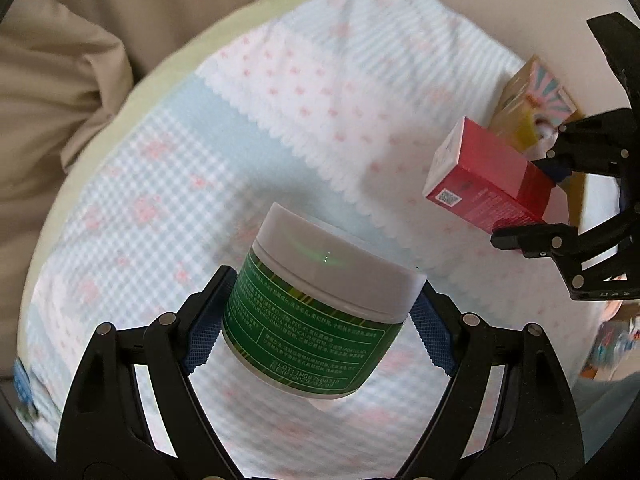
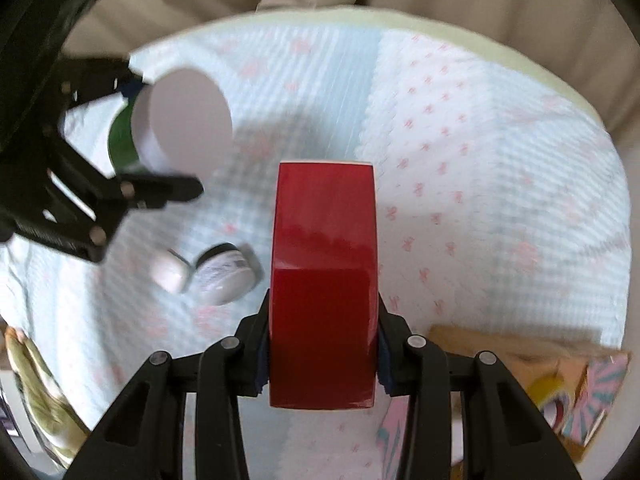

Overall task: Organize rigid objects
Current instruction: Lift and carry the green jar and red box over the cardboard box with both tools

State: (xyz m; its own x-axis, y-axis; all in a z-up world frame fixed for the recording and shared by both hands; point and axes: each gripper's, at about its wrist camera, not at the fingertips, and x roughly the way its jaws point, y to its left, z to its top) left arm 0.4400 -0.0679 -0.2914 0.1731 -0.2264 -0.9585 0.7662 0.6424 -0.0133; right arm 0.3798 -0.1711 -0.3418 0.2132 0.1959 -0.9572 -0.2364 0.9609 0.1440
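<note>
I have both loads up off the quilt [image 1: 280, 92]. Nearest my left camera, the left gripper [image 1: 316, 336] is clamped on the green jar [image 1: 312, 320], its blue pads pressing the label on either side just under the white lid; the jar hangs tilted over the quilt's middle. In the right camera, the right gripper [image 2: 322, 356] is squeezed tight on the red box [image 2: 324, 280], which stands on end between the jaws and points away from me.

Below and to the left of the box, two small round pots [image 2: 212, 272] lie on their sides on the quilt, touching each other. By the quilt's near right edge sits a cardboard box [image 2: 576, 392] with a striped pink and blue print.

I judge this the carry step: both things are picked but not yet set down. Next I need one spot for them, likely beside that cardboard box, and a level descent so the tilted jar lands on its base.
</note>
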